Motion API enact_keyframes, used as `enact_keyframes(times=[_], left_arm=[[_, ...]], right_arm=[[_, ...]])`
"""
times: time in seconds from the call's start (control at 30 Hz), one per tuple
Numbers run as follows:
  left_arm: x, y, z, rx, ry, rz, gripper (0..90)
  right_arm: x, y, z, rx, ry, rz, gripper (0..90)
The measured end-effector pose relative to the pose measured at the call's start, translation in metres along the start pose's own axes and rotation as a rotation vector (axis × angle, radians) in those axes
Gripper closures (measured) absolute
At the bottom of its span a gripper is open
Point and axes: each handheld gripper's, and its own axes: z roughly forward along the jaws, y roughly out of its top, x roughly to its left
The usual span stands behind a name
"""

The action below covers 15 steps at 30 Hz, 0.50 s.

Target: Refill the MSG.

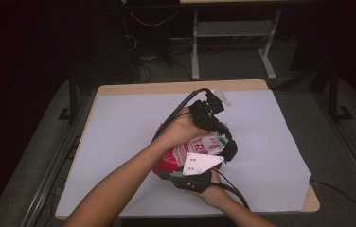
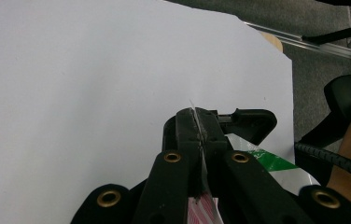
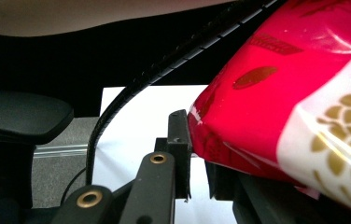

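Observation:
A red and white snack bag point(image 1: 200, 146) with a green patch at one end is held up over the table between both grippers. My left gripper point(image 1: 227, 145), reached across from the left, is shut on the thin seal at the bag's green and white end; in the left gripper view its jaws point(image 2: 196, 116) pinch a sliver of film, with the bag point(image 2: 267, 161) just below. My right gripper point(image 1: 165, 174), under its grey plate, is shut on the red end. In the right gripper view the red bag point(image 3: 281, 93) bulges over the right gripper point(image 3: 193, 144) and hides one jaw.
A white sheet point(image 1: 129, 123) covers the wooden table point(image 1: 181, 87). Metal desk legs point(image 1: 195, 47) and cables stand on the floor beyond it. A black chair point(image 3: 19, 116) and a gripper cable point(image 3: 117, 102) lie near the person's side.

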Motion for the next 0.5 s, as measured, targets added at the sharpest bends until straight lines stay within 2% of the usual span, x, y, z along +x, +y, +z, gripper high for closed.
enact_keyframes(times=[0.5], left_arm=[[0.0031, -0.0005, 0.0017, 0.001, 0.01, -0.02, 90.0]], right_arm=[[-0.0009, 0.0012, -0.0016, -0.026, -0.002, -0.006, 81.3]])
